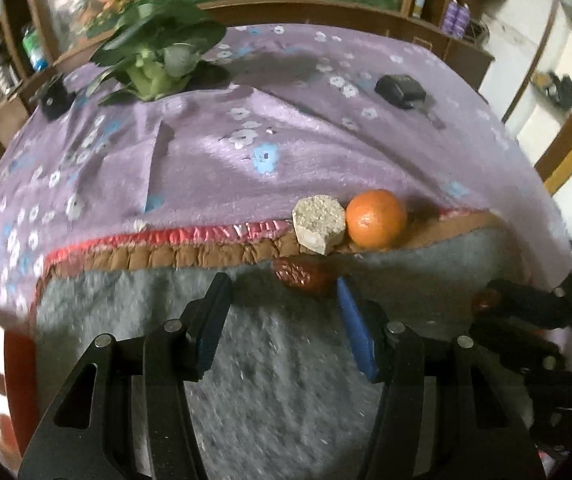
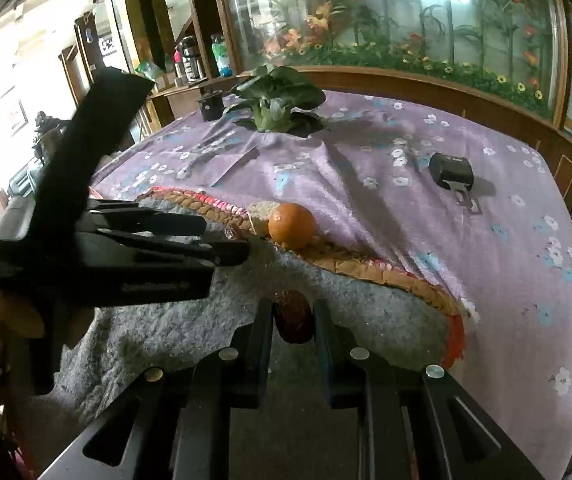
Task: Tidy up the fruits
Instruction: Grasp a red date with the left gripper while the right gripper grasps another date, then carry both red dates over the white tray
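Observation:
An orange (image 1: 376, 218) sits on the braided rim of a grey mat (image 1: 286, 380), touching a beige crumbly block (image 1: 320, 222). A dark red wrinkled fruit (image 1: 300, 276) lies on the mat just ahead of my left gripper (image 1: 281, 284), by its right fingertip; the jaws stand open and grip nothing. In the right wrist view my right gripper (image 2: 292, 306) is shut on a second dark red wrinkled fruit (image 2: 292, 318) above the mat. My left gripper (image 2: 225, 240) reaches in from the left there, toward the orange (image 2: 292, 226).
A purple flowered cloth (image 1: 306, 140) covers the table beyond the mat. On it stand a leafy green plant (image 1: 157, 60), a small black cup (image 1: 55, 98) and a black buckle (image 1: 400, 88). Wooden shelves and a flower-painted glass panel line the far side.

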{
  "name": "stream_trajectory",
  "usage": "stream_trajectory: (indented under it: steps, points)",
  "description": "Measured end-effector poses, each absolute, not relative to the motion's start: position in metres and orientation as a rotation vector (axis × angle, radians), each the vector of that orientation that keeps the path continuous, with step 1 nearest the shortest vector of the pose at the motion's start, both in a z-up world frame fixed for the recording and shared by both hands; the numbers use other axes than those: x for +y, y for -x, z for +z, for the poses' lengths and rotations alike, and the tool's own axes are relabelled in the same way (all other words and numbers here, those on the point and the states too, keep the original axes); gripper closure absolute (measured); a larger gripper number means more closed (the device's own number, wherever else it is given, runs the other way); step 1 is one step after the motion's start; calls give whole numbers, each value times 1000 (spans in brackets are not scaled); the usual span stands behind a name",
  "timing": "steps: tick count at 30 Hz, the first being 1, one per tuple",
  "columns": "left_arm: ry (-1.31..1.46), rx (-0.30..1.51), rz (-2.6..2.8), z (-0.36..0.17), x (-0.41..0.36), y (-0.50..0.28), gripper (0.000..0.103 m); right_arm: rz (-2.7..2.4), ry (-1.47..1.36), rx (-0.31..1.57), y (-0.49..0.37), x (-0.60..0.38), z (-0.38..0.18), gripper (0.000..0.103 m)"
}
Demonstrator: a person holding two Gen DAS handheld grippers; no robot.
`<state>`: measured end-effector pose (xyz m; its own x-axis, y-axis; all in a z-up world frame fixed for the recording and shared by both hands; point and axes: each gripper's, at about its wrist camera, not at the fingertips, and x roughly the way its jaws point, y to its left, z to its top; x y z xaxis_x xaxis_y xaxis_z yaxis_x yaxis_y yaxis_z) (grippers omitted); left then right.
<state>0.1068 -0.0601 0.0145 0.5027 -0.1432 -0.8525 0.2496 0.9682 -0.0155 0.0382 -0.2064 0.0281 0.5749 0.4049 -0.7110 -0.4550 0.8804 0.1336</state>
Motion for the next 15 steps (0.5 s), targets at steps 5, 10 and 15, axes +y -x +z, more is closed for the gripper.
stream_trajectory:
  steps: [5,10,15]
  points:
    - [-137,999,-264,13,-62,-112,49,511,61,828,-40,-207,22,83]
    - [-137,978,-266,14,-50,-103,74,504,75,834,-39,-204,23,83]
    - [-95,959,-262,26,-31,-80,74,518,99,816,-29,-193,36,84]
